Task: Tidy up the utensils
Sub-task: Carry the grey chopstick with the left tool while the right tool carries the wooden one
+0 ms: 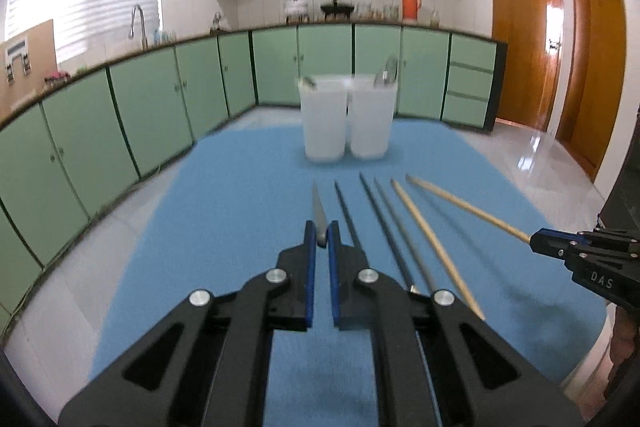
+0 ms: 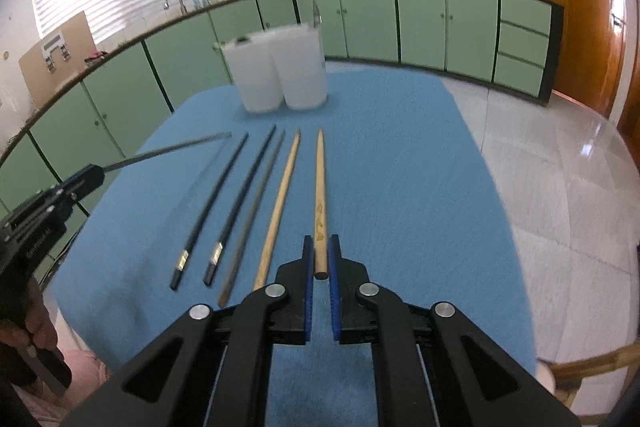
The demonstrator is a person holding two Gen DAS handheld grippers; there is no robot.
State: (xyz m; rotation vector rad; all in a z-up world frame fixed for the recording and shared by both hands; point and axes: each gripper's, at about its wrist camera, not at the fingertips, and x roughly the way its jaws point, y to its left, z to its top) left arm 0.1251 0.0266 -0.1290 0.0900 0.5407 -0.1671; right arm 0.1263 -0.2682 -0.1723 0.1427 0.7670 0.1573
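Grey metal chopstick (image 1: 319, 213) pinched by its end in left gripper (image 1: 321, 241), lifted off blue mat (image 1: 240, 207). Wooden chopstick (image 2: 320, 195) clamped near its butt in right gripper (image 2: 320, 263). Between them on mat: two black chopsticks (image 2: 212, 203), one grey (image 2: 256, 215), one wooden (image 2: 280, 203). Behind: two white cups (image 2: 280, 67), side by side, utensils inside.

Both white cups (image 1: 346, 119) are smeared by motion blur, and the utensils poking from their rims at twelve o'clock are too soft to identify. The left claw (image 1: 322, 233) hides the butt of the grey chopstick (image 1: 319, 213) it grips. The person's hand (image 2: 28, 343) is cut off at the picture's nine o'clock edge.
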